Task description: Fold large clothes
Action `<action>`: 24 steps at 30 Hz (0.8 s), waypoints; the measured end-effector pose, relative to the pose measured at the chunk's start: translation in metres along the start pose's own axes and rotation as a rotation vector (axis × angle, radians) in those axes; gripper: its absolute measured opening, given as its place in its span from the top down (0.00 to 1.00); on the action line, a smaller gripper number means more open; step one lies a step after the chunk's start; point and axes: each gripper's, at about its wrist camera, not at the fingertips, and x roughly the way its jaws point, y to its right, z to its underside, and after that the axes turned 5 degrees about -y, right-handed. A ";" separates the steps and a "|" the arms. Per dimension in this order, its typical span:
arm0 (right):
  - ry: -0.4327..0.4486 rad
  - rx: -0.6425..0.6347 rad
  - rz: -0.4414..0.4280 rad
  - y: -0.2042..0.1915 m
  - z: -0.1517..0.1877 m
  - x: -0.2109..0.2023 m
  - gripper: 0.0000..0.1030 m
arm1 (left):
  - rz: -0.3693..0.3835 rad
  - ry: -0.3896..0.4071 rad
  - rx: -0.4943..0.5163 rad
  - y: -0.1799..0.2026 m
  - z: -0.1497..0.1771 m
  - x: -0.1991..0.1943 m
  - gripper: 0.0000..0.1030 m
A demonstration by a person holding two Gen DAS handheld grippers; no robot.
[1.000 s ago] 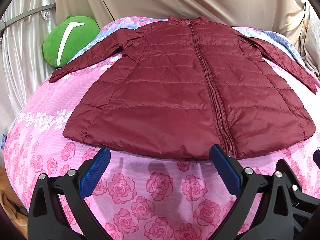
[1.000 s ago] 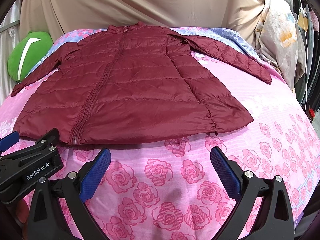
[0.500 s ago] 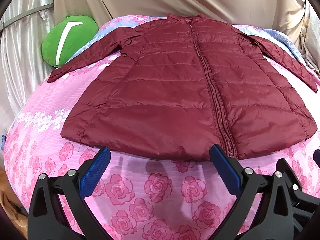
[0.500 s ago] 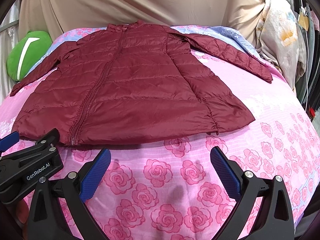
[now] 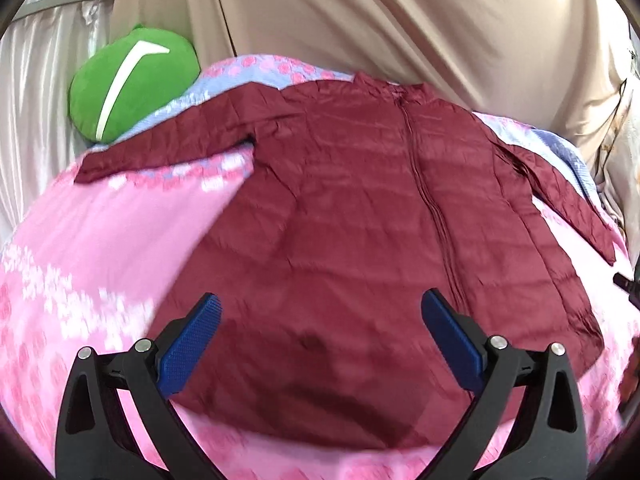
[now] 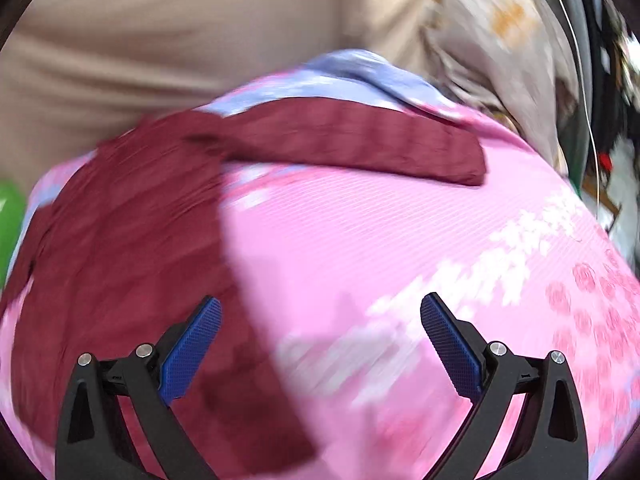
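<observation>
A dark red quilted jacket [image 5: 360, 220] lies flat and zipped on a pink floral bed [image 5: 100, 240], collar far, sleeves spread to both sides. My left gripper [image 5: 320, 336] is open and empty, above the jacket's lower left part. My right gripper [image 6: 320, 336] is open and empty, over the jacket's right edge [image 6: 120, 240] and the bare sheet [image 6: 380, 240]. The right sleeve [image 6: 360, 144] stretches across the far side in the blurred right wrist view.
A green round cushion [image 5: 132, 80] sits at the far left of the bed. Beige cloth [image 5: 400, 20] hangs behind the bed. Hanging clothes and dark items [image 6: 580, 80] stand to the right of the bed.
Both grippers have moved forward over the bed, from in front of the hem to above the jacket. The right one has also swung right toward the sleeve side. Both stay open.
</observation>
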 end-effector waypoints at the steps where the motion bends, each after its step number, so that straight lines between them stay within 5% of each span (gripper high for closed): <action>1: -0.017 0.049 0.003 0.021 -0.016 0.016 0.05 | -0.005 0.003 0.002 -0.003 -0.005 0.003 0.05; 11: -0.080 0.421 -0.070 0.139 -0.098 0.121 0.15 | -0.073 0.026 -0.001 -0.014 -0.061 0.049 0.05; 14: -0.067 0.487 -0.070 0.153 -0.114 0.137 0.27 | -0.065 0.018 -0.008 -0.014 -0.076 0.064 0.05; 19: -0.036 0.538 -0.109 0.151 -0.156 0.147 0.84 | -0.033 0.014 -0.013 -0.012 -0.095 0.083 0.05; 24: 0.107 0.376 -0.149 0.082 -0.224 0.114 0.89 | 0.002 0.045 -0.016 -0.008 -0.114 0.091 0.05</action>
